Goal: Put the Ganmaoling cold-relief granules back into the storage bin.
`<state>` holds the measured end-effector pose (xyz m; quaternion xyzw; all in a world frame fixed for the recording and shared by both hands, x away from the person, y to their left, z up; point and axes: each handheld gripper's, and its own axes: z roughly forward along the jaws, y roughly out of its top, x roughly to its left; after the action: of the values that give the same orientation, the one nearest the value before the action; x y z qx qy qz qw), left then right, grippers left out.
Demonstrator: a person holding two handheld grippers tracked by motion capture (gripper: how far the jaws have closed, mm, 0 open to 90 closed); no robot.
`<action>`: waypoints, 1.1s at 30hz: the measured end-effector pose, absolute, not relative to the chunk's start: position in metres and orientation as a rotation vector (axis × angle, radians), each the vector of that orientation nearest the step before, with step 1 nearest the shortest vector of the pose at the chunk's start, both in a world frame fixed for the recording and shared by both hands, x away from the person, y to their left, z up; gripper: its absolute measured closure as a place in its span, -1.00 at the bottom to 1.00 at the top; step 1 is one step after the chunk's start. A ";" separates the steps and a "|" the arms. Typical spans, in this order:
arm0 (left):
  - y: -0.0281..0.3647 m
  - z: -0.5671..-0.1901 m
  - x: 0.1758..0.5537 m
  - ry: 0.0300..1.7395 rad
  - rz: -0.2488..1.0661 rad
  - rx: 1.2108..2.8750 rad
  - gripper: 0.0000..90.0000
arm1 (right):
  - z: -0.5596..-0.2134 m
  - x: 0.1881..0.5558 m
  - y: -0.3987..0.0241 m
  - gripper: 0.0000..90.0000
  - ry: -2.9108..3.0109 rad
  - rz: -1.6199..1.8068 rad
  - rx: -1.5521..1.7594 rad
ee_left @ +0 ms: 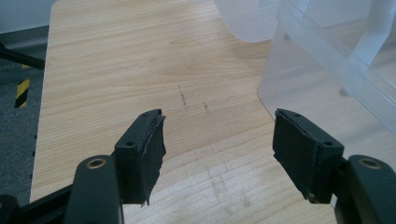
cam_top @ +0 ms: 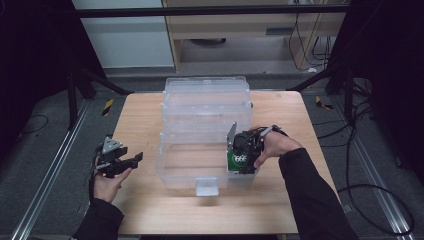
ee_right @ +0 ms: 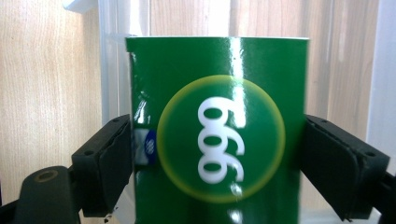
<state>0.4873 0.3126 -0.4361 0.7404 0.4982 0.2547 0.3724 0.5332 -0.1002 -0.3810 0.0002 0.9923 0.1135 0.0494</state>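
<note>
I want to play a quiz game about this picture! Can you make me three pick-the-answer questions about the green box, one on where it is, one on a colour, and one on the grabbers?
1. Where is the green box?
A. at the clear bin's near right corner
B. on the floor
C. by the left gripper

2. What colour are the numbers on the box?
A. red
B. white
C. black

3. How is the left gripper?
A. shut on the box
B. shut on a cup
C. open, holding nothing

Answers:
1 A, the high view shows the right gripper holding it there.
2 B, the digits in the circle are white.
3 C, bare table shows between its jaws.
</note>
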 end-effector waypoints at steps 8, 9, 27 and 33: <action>0.312 -0.436 0.487 1.276 0.654 1.897 -0.26 | -0.364 0.526 -0.109 -0.62 2.966 0.440 0.071; 0.312 -0.436 0.487 1.275 0.653 1.897 -0.26 | -0.362 0.525 -0.110 -0.62 2.952 0.452 0.071; 0.311 -0.433 0.486 1.261 0.650 1.888 -0.25 | -0.337 0.501 -0.120 -0.39 2.881 0.623 0.273; 0.312 -0.434 0.486 1.263 0.650 1.888 -0.25 | -0.340 0.494 -0.115 -0.36 2.881 0.598 0.239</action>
<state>0.4862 0.3115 -0.4335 0.7393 0.4944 0.2545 0.3798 0.4936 -0.1146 -0.3402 0.0806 0.9716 0.2016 0.0947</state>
